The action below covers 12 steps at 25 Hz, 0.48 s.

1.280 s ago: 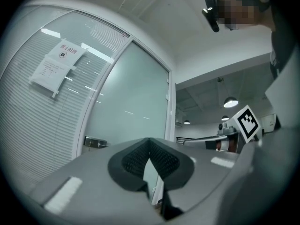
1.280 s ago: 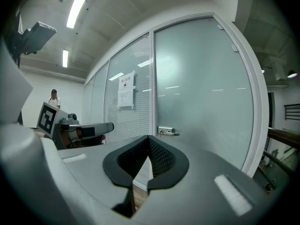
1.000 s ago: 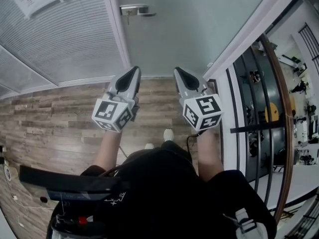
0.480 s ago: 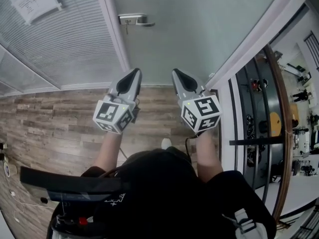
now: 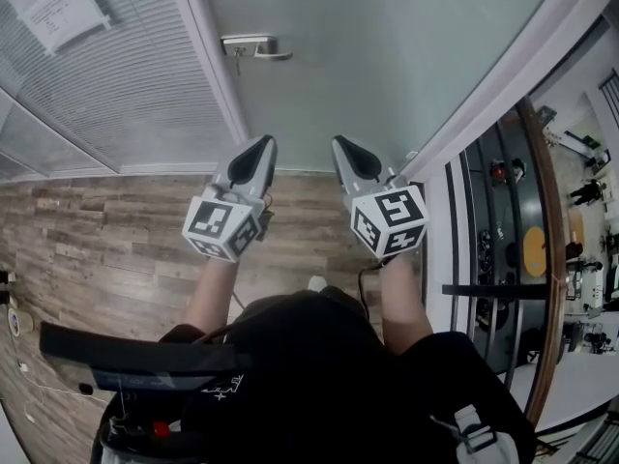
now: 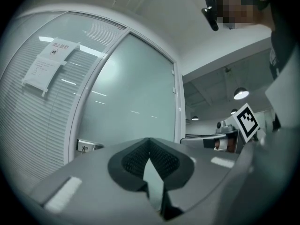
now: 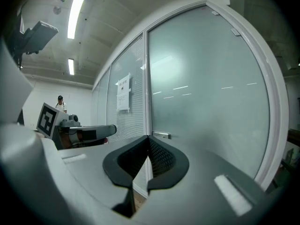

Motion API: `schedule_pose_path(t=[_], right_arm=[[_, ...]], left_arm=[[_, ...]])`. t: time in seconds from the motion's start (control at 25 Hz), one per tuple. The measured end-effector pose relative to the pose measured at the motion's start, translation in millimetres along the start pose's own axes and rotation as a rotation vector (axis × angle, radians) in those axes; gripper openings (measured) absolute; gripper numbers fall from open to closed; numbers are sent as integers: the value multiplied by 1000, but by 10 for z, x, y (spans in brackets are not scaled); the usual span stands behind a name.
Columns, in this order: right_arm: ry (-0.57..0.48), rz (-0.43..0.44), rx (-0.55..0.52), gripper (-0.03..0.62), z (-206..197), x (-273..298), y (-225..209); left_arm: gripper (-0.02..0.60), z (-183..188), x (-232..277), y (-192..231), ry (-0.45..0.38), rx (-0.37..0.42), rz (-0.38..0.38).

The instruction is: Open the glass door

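Note:
The frosted glass door (image 5: 387, 46) fills the top middle of the head view, its metal lever handle (image 5: 253, 46) at the door's left edge. My left gripper (image 5: 259, 145) and right gripper (image 5: 340, 145) are held side by side and point at the door, below the handle and apart from it. Both are shut with nothing between the jaws. In the left gripper view the gripper (image 6: 149, 142) faces the door (image 6: 136, 93), with the handle (image 6: 89, 146) low on the left. From the right gripper (image 7: 148, 137) the handle (image 7: 161, 135) shows just past the tips.
A panel with blinds (image 5: 126, 85) carrying a paper notice (image 5: 58, 8) stands left of the door. The white door frame (image 5: 503, 75) runs along the right, with a railing (image 5: 546, 259) beyond it. Wood-look floor (image 5: 97, 240) lies below. A person (image 7: 60, 102) stands far off.
Both grippers and the head have moved toward the door; the handle sits lower and nearer in the head view. The jaws stayed shut.

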State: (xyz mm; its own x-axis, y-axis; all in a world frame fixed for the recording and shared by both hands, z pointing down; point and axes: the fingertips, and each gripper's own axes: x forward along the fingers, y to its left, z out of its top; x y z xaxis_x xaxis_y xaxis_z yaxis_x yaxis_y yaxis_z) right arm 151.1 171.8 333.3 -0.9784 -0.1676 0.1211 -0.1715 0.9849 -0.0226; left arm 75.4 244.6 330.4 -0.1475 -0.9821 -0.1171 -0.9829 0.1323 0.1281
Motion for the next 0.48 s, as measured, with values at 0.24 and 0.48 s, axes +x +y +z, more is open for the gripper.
schedule_pose_path(t=[0.24, 0.48], right_arm=[[6, 34, -8, 2, -18, -33, -139], [8, 53, -6, 2, -77, -88, -269]], left_arm=[[0, -8, 172, -110, -1, 5, 14], [-1, -73, 265, -238, 3, 10, 21]])
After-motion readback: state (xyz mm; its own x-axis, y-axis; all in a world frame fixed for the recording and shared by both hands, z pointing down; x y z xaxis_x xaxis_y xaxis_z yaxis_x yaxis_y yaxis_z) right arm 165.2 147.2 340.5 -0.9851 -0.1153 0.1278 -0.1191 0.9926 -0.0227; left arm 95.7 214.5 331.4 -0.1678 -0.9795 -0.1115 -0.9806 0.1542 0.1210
